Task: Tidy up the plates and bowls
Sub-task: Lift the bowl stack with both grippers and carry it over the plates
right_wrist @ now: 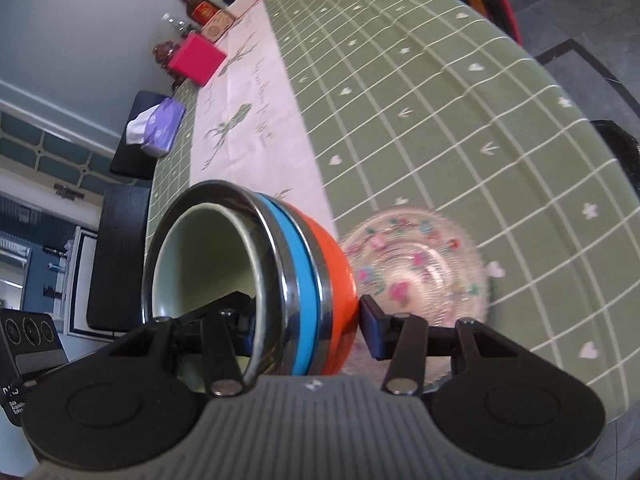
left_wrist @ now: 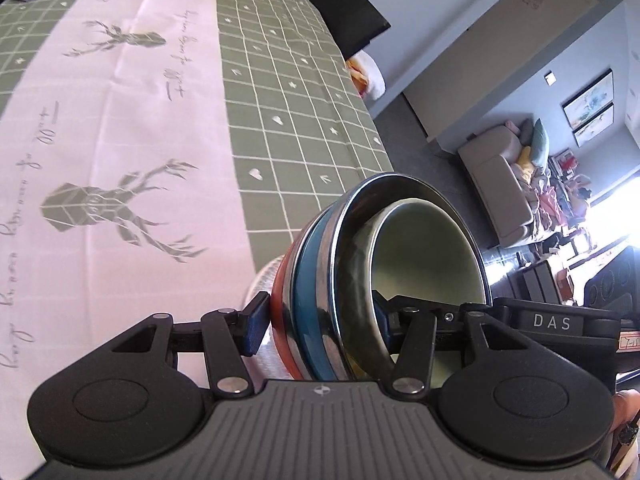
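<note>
Left gripper [left_wrist: 320, 326]: pinching the bowl stack [left_wrist: 352, 280]; inner finger partly hidden.
Right gripper [right_wrist: 308, 322]: pinching the same stack.
Glass plate [right_wrist: 424, 264]: blurred, partly covered.

I see a long table under a green grid tablecloth [left_wrist: 288, 92] with a pale deer-print runner [left_wrist: 120, 120] down its middle. Beyond its edge lies dark grey floor [left_wrist: 412, 144]. A beige sofa [left_wrist: 500, 176] stands against a grey wall bearing two framed pictures [left_wrist: 590, 106]. Strong daylight floods in at far right [left_wrist: 616, 216]. A black chair [left_wrist: 352, 16] stands at the table.
</note>
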A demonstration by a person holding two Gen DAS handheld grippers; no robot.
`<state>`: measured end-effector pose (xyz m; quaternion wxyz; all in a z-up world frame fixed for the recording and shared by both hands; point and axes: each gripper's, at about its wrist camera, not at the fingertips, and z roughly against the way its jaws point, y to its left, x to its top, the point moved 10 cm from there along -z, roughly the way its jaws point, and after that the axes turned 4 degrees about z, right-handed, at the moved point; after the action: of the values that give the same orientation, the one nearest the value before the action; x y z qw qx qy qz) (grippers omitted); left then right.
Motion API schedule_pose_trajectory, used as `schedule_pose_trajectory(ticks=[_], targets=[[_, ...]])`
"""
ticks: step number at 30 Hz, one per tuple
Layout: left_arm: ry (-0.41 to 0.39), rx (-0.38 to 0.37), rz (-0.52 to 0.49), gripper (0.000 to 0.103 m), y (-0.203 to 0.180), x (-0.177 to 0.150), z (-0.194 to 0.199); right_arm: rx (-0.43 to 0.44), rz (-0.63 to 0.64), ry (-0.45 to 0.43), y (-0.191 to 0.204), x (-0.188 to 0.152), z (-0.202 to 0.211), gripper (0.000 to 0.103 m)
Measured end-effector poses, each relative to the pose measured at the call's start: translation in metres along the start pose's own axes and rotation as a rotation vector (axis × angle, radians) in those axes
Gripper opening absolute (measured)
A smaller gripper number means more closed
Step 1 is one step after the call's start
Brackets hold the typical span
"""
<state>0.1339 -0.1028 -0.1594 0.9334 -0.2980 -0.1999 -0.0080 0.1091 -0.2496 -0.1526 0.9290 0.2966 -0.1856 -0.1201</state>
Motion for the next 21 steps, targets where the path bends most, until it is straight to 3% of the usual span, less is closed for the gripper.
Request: schedule_pose_trajectory(ticks=[9,21], targets=[[0.065,0.018,0.067,0.058,0.004,-0.01,-0.032,-0.027,-0.042,0.054,-0.035,0.003,-0.016,0.047],[0.09,0.037,0.093,0.058,0.008,-0.017,-0.05,-0.034,-0.065,0.079,-0.055,0.003,-0.028,0.047]])
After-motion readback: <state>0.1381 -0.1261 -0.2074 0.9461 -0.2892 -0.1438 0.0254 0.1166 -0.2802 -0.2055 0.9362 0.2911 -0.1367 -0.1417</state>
